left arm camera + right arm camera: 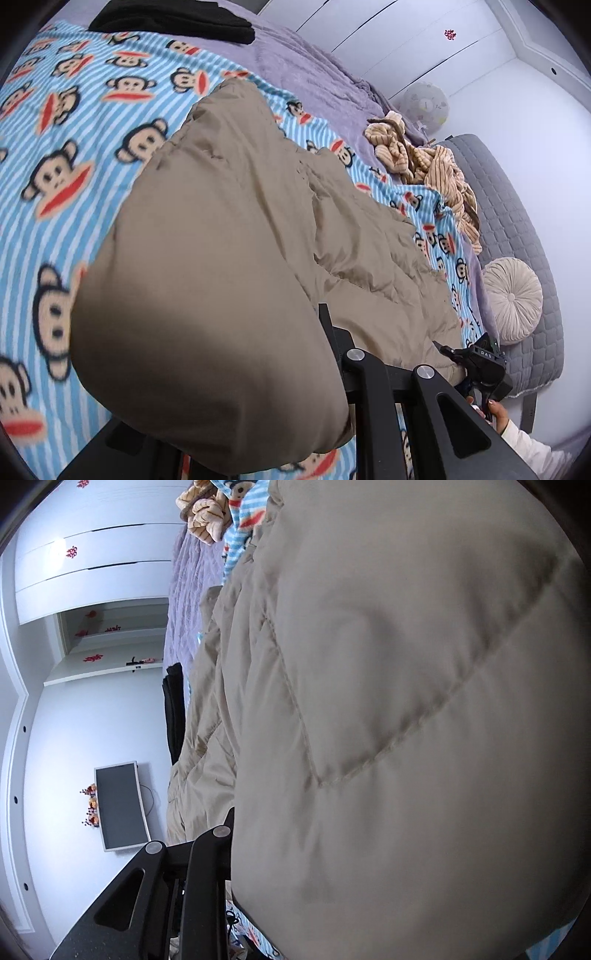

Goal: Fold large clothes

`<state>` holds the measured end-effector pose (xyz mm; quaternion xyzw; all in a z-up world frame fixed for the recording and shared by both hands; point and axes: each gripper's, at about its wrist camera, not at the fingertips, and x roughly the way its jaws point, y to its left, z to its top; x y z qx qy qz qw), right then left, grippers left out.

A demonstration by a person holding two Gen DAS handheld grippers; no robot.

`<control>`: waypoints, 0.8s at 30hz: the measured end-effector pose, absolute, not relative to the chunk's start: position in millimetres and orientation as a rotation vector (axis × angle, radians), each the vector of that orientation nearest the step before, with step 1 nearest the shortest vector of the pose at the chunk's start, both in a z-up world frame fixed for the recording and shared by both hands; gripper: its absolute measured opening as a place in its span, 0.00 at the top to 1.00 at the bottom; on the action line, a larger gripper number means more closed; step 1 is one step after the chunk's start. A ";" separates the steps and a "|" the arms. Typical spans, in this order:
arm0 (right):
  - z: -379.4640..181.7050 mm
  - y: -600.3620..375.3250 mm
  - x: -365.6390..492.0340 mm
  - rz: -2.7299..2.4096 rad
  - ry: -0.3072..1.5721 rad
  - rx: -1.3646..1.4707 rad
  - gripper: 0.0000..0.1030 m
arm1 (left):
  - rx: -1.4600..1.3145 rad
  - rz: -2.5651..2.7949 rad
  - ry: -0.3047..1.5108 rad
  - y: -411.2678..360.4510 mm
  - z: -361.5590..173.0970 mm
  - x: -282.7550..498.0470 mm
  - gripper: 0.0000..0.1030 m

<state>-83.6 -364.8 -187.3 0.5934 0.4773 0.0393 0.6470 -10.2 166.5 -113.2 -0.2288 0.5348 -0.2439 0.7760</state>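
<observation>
I have both grippers clamped on the coat [229, 229]: left gripper [325, 332] and right gripper [448, 350] each pinch its near hem, lifted off the blanket [74, 122] at the bed's near edge.

One beige quilted padded coat [229, 258] lies on one blue-striped monkey-print fleece blanket [74, 147]. One folded black garment [173, 18], one round pleated cream cushion [511, 299] and what looks like one tan striped crumpled garment [421, 155] are nearby.
</observation>
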 end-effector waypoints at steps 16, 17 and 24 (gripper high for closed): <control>-182.4 -391.6 -154.4 0.104 1.319 1.234 0.52 | -0.395 -0.114 1.317 208.3 -110.5 -142.7 0.50; -174.3 -390.9 -153.1 0.099 1.333 1.190 0.50 | -0.392 -0.084 1.298 214.3 -103.0 -146.6 0.50; -132.0 -394.8 -161.7 0.013 1.375 0.944 0.49 | -0.375 -0.005 1.200 223.4 -72.7 -133.8 0.50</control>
